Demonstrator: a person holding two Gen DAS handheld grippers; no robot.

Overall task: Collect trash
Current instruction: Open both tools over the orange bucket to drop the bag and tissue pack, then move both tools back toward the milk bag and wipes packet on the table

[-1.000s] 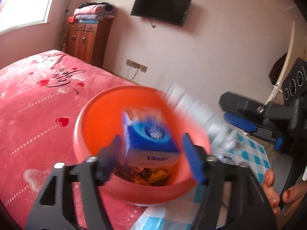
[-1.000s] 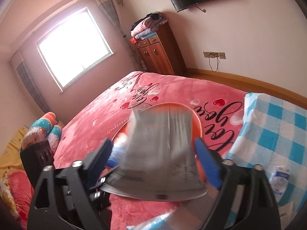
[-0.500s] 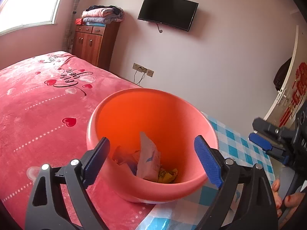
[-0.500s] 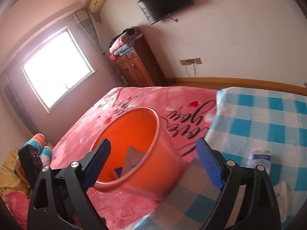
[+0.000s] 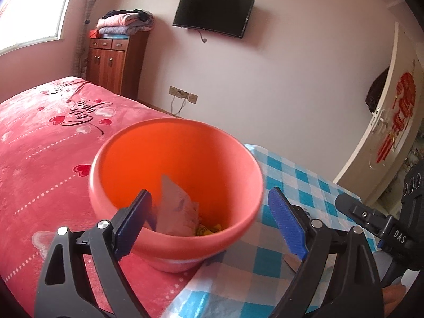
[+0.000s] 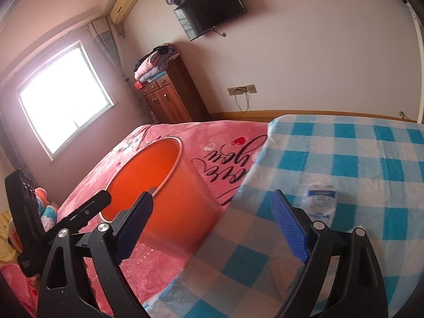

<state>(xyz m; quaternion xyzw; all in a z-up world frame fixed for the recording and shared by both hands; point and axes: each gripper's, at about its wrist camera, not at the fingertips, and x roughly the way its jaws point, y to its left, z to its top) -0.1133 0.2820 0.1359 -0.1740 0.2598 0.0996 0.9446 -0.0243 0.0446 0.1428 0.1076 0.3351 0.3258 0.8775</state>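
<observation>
An orange bucket [image 5: 175, 159] stands on the pink bedspread, at the edge of a blue-checked cloth. Inside it lie a pale packet [image 5: 177, 209] and a yellow wrapper [image 5: 209, 229]. My left gripper [image 5: 209, 194] hangs open over the bucket's near rim with nothing between its blue pads. My right gripper [image 6: 212, 198] is also open and empty, to the right of the bucket [image 6: 185, 185] and over the cloth's edge. A clear plastic packet with a blue label [image 6: 320, 201] lies on the cloth just beyond the right finger.
The pink bedspread [image 5: 39, 159] spreads to the left and the checked cloth [image 6: 357, 159] to the right. A wooden cabinet [image 5: 116, 63] with folded clothes, a wall TV [image 5: 213, 13] and a door [image 5: 392, 132] stand behind. A small brown scrap [image 5: 290, 261] lies on the cloth.
A second ago the left jaws framed a blue box and the right a grey packet over the bucket. Both now stand empty, and the right gripper has swung right toward the checked cloth.
</observation>
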